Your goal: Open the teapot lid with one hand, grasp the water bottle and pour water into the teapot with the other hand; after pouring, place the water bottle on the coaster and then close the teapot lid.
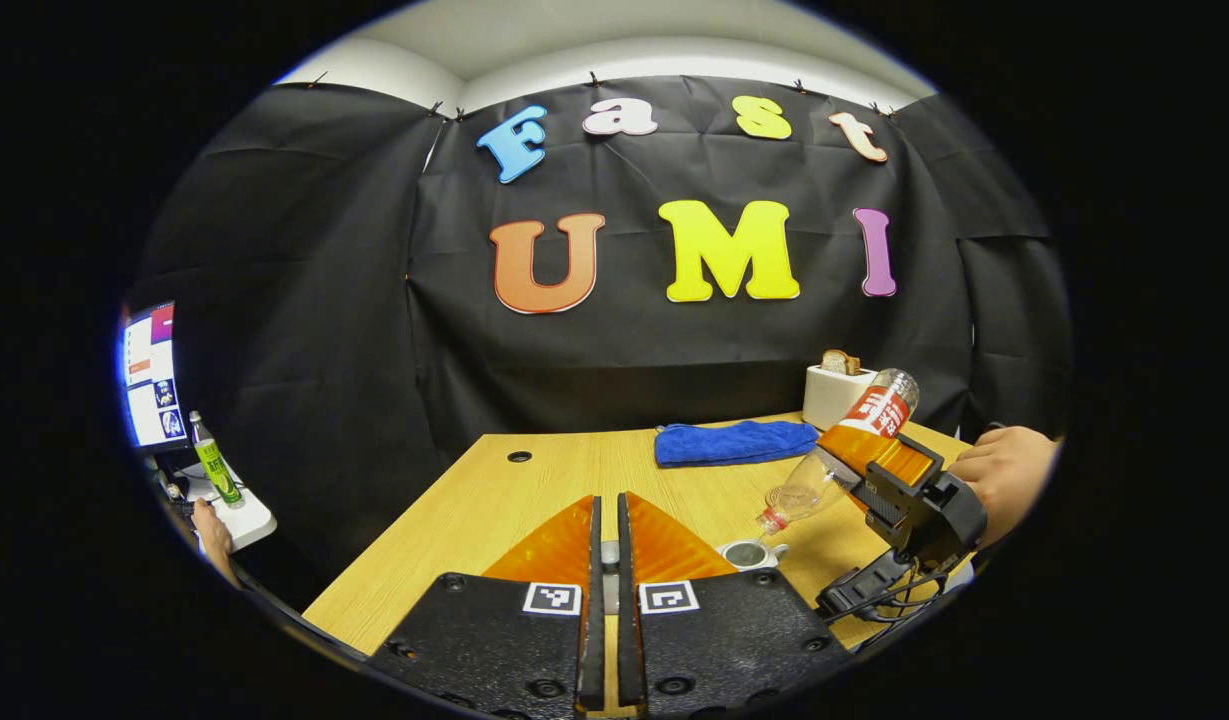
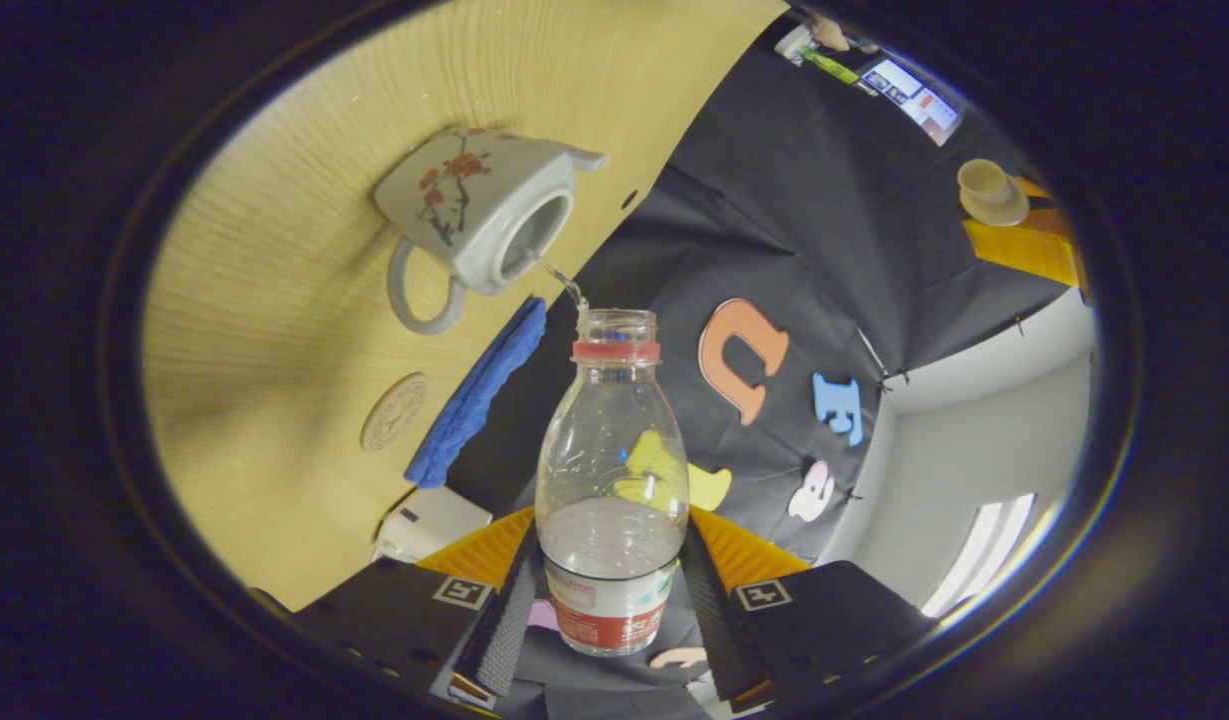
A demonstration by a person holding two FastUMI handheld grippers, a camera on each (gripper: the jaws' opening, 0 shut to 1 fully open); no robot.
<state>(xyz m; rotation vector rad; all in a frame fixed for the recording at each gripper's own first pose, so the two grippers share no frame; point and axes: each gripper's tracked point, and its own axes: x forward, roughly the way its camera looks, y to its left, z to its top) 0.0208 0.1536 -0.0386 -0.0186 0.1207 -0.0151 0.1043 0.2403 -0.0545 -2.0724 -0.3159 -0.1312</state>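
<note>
A white teapot [image 2: 479, 215] with a red flower pattern stands on the wooden table [image 1: 494, 500], its top opening [image 1: 746, 553] uncovered. My right gripper [image 2: 611, 540] is shut on a clear water bottle [image 2: 611, 480] with a red label, tilted neck-down over the teapot. A thin stream of water [image 2: 564, 285] runs from the bottle's mouth into the opening. In the left gripper view the bottle [image 1: 844, 450] slants down to the left from the right gripper [image 1: 879, 465]. My left gripper [image 1: 606, 510] is shut on the teapot lid [image 2: 989, 190], held up off the pot. A round coaster [image 2: 394, 412] lies beyond the teapot.
A blue cloth [image 1: 736, 442] lies at the table's far side, beside a white box [image 1: 836, 392]. A hand [image 1: 1004, 470] holds the right gripper. Off the table to the left are a lit screen [image 1: 149, 375], a green bottle [image 1: 212, 462] and another hand [image 1: 212, 530].
</note>
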